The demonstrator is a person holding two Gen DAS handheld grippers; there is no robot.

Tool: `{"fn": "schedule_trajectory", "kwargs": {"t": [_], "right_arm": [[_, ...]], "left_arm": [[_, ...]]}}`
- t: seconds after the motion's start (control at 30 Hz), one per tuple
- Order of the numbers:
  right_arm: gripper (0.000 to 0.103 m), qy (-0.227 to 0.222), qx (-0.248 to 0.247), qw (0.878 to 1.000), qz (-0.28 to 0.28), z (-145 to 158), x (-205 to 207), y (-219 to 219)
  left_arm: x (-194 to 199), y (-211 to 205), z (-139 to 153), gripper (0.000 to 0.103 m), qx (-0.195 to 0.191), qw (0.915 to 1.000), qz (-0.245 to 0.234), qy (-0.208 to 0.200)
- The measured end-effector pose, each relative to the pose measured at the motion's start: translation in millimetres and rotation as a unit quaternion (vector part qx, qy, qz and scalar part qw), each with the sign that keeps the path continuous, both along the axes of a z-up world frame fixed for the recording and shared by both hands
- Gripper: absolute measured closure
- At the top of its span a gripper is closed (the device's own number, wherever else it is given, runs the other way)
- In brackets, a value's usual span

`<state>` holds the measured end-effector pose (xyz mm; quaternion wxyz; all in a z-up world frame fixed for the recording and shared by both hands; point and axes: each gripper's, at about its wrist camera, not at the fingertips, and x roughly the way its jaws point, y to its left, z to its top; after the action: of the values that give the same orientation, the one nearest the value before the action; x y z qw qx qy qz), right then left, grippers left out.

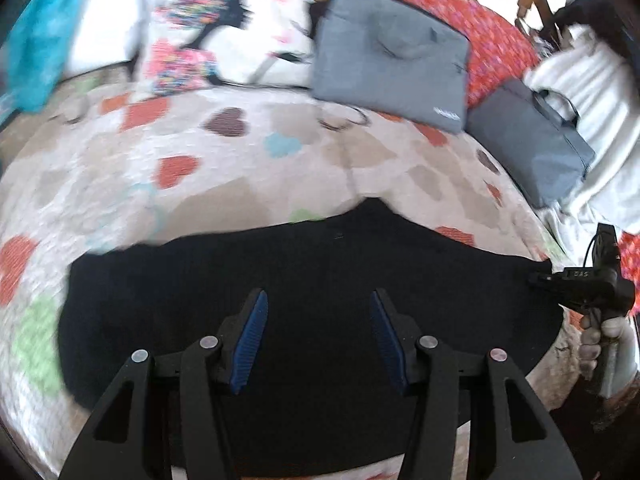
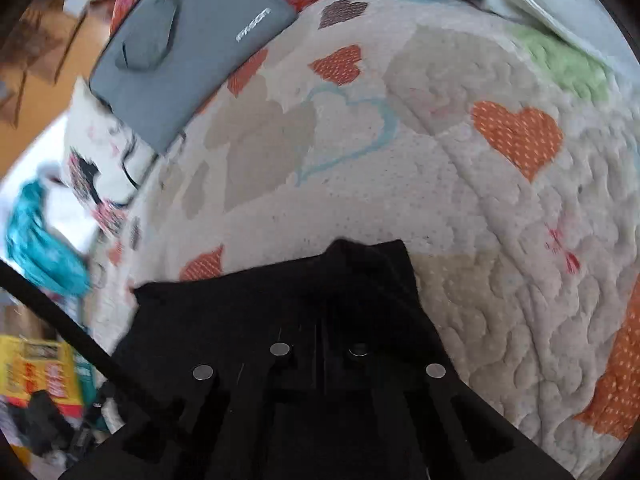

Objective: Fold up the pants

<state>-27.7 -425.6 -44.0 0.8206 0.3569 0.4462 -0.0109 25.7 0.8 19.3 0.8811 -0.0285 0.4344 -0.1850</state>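
The black pants (image 1: 312,272) lie spread flat on the heart-patterned quilt (image 1: 240,168). My left gripper (image 1: 318,300) hovers over the middle of the pants, jaws wide apart and empty, blue pads (image 1: 250,340) showing. My right gripper (image 1: 560,280) is at the pants' right edge in the left wrist view, held in a hand. In the right wrist view its fingers are closed together under black cloth, and my right gripper (image 2: 324,280) pinches a bunched corner of the pants (image 2: 360,264) above the quilt (image 2: 440,160).
Two grey laptop bags (image 1: 392,64) (image 1: 532,140) lie at the bed's far side on a red patterned cloth (image 1: 496,36). A printed pillow (image 1: 216,36) and teal cloth (image 1: 44,40) sit at the far left. White bedding (image 1: 600,100) is at the right.
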Motion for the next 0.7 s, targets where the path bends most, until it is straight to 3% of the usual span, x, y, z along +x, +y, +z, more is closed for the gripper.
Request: {"fn": "schedule_trajectory", "kwargs": {"t": [0.1, 0.17, 0.2, 0.27, 0.33, 0.53, 0.6, 0.67, 0.7], "right_arm": [[0.103, 0.001, -0.067, 0.998, 0.022, 7, 3, 21], [0.101, 0.0, -0.084, 0.996, 0.024, 7, 5, 28], [0.101, -0.002, -0.087, 0.996, 0.025, 7, 4, 29], [0.101, -0.003, -0.08, 0.996, 0.026, 6, 5, 19], [0.101, -0.004, -0.062, 0.998, 0.023, 0, 9, 10], [0.101, -0.006, -0.052, 0.998, 0.025, -5, 12, 5], [0.101, -0.009, -0.066, 0.997, 0.026, -2, 13, 8], [0.1, -0.018, -0.114, 0.993, 0.026, 12, 11, 19], [0.092, -0.027, -0.14, 0.989, 0.031, 21, 10, 27]], "left_arm": [[26, -40, -1, 0.051, 0.008, 0.9992, -0.036, 0.012], [51, -67, -9, 0.051, 0.046, 0.9977, -0.045, 0.023], [66, -80, -16, 0.051, 0.057, 0.9964, -0.05, 0.038], [98, -97, -33, 0.065, 0.074, 0.9925, -0.049, 0.084], [126, -102, -44, 0.068, 0.077, 0.9906, -0.027, 0.11], [168, -94, -38, 0.069, 0.057, 0.9942, 0.018, 0.089], [162, -77, -21, 0.069, 0.024, 0.9962, 0.031, 0.078], [140, -54, 2, 0.069, 0.0, 0.9982, 0.026, 0.054], [123, -41, 13, 0.069, 0.004, 0.9991, 0.025, 0.034]]}}
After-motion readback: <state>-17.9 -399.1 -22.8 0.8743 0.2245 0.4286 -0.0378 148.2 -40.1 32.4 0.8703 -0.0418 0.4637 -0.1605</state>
